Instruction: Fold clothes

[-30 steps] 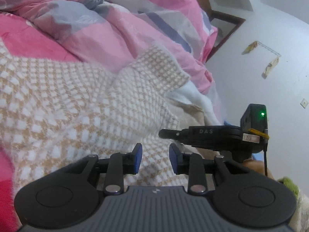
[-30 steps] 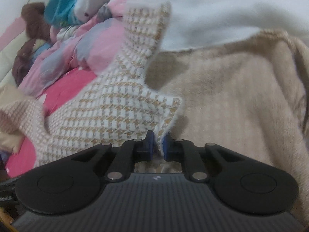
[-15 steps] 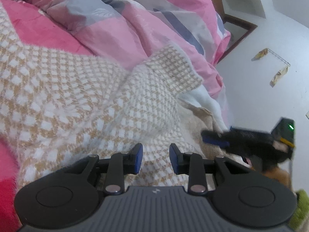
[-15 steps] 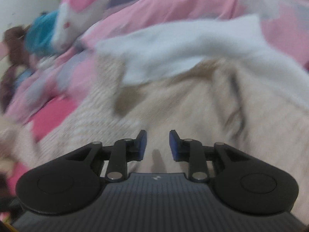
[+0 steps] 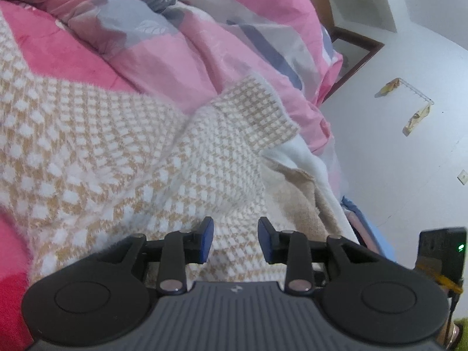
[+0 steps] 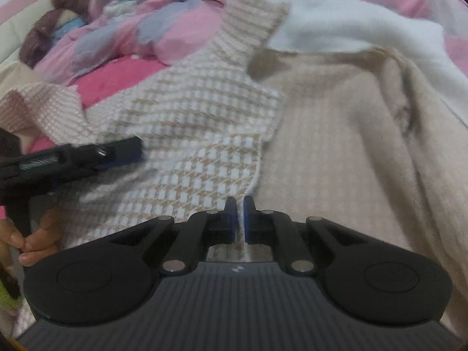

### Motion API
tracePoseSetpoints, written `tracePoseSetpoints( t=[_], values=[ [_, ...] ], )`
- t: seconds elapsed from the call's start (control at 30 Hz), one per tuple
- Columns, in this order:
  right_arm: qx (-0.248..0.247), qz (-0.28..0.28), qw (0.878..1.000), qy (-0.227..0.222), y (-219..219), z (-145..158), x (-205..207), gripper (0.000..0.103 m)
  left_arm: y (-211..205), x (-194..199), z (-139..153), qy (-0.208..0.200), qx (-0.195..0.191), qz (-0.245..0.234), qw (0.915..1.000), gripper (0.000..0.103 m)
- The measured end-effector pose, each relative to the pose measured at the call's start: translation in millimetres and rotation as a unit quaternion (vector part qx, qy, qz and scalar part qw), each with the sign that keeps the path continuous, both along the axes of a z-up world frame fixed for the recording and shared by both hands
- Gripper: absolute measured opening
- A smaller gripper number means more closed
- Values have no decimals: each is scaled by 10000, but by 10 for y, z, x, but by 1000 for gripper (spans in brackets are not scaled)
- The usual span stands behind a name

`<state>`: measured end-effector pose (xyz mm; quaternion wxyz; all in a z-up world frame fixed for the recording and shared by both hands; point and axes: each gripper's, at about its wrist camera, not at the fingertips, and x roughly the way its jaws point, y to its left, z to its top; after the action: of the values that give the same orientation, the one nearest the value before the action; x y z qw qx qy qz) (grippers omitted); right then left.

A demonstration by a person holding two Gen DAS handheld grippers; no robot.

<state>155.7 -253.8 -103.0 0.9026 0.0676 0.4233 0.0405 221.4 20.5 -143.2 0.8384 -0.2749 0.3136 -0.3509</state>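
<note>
Bedding fills the background: a pink and grey quilt [image 5: 187,44] bunched over a bright pink sheet [image 5: 55,49], with a white wall [image 5: 409,152] off to the right in the left wrist view. No containers in view; no legible writing or labels on anything. Left gripper [image 5: 235,241]: blue-padded jaws stand well apart, nothing between them, hovering just over the tan-and-white checked sweater [image 5: 117,152]. Sweater lies spread on the sheet, one sleeve [image 5: 251,111] folded up toward the quilt. In the right wrist view a person's hand [image 6: 32,239] holds the left gripper's handle at lower left. Right gripper [image 6: 239,218]: jaws nearly closed, pinching the sweater's white edge where it meets a beige ribbed garment [image 6: 336,152]. White fleece garment [image 6: 351,32] lies beyond the beige one, against the quilt.
</note>
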Motion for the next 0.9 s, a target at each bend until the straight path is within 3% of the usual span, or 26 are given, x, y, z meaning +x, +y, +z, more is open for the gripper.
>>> tracePoseSetpoints(
  t=[0.13, 0.23, 0.33, 0.57, 0.67, 0.77, 0.8, 0.83, 0.9],
  values=[
    [-73, -238, 9996, 90, -65, -23, -52, 5, 32, -27, 35, -71, -21, 48, 10000, 34],
    [-330, -381, 9986, 148, -60, 62, -46, 19, 85, -61, 90, -209, -128, 119, 9996, 36],
    [-921, -339, 9950, -179, -16, 291, -3, 19, 166, -87, 150, -360, -324, 273, 9985, 37],
    [-925, 647, 9867, -1173, 367, 592, 602, 19, 528, 51, 100, -18, -625, 1017, 9929, 37],
    [-816, 880, 9843, -1294, 493, 472, 1020, 19, 689, 117, 72, 150, -747, 1345, 9880, 37],
    [-866, 882, 9842, -1267, 520, 252, 1453, 16, 701, 161, 16, 235, -525, 1498, 9870, 34],
    [-927, 793, 9855, -1183, 479, 152, 1606, 12, 696, 171, -1, 246, -449, 1521, 9870, 34],
    [-941, 653, 9881, -1027, 409, 36, 1767, 0, 691, 179, -14, 245, -394, 1529, 9872, 33],
    [-615, 448, 9921, -995, 277, -66, 1863, 0, 688, 183, -13, 229, -334, 1530, 9874, 33]
  ],
)
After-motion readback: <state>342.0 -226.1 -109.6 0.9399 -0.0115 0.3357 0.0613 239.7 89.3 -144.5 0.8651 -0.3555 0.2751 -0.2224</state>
